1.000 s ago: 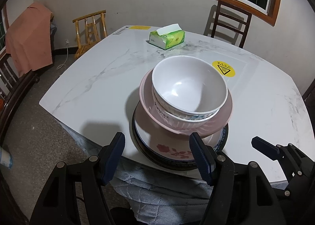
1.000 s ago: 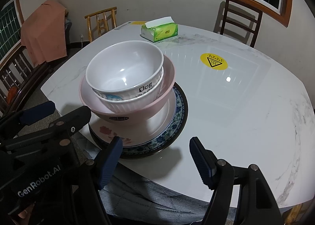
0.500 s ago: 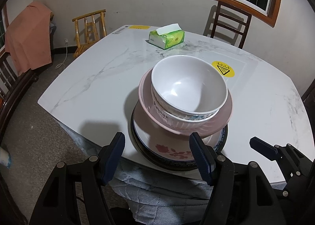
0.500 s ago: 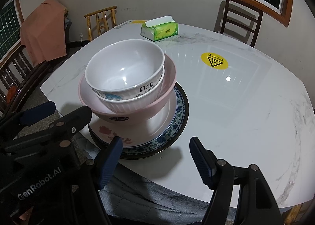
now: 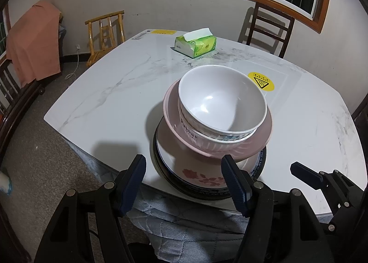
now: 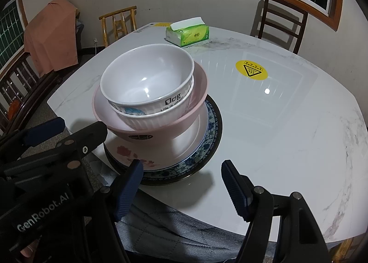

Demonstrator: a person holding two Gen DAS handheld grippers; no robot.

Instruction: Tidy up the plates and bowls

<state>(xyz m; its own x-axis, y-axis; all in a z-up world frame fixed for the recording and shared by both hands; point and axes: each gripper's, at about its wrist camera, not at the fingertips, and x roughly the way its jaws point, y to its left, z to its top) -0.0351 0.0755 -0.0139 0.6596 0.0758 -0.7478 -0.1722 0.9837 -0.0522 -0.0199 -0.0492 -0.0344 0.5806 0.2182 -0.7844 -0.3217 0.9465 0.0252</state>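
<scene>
Sitting at the near edge of the marble table (image 5: pixel 119 92), centre frame, the stack of bowls (image 5: pixel 222 102) on plates (image 5: pixel 207 176) has a tissue box (image 5: pixel 195 43) behind and chairs (image 5: pixel 105 30) beyond. Left gripper (image 5: pixel 184 184) and right gripper (image 6: pixel 181 184) gape wide, empty, at frame bottom.

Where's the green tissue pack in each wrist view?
Left wrist: tissue pack upper centre, on the far part of the table, beyond the stacked bowls.
Right wrist: tissue pack upper centre, slightly left, behind and right of the bowls.
Shared landmark: the yellow warning sticker, right of the pack in both.
</scene>
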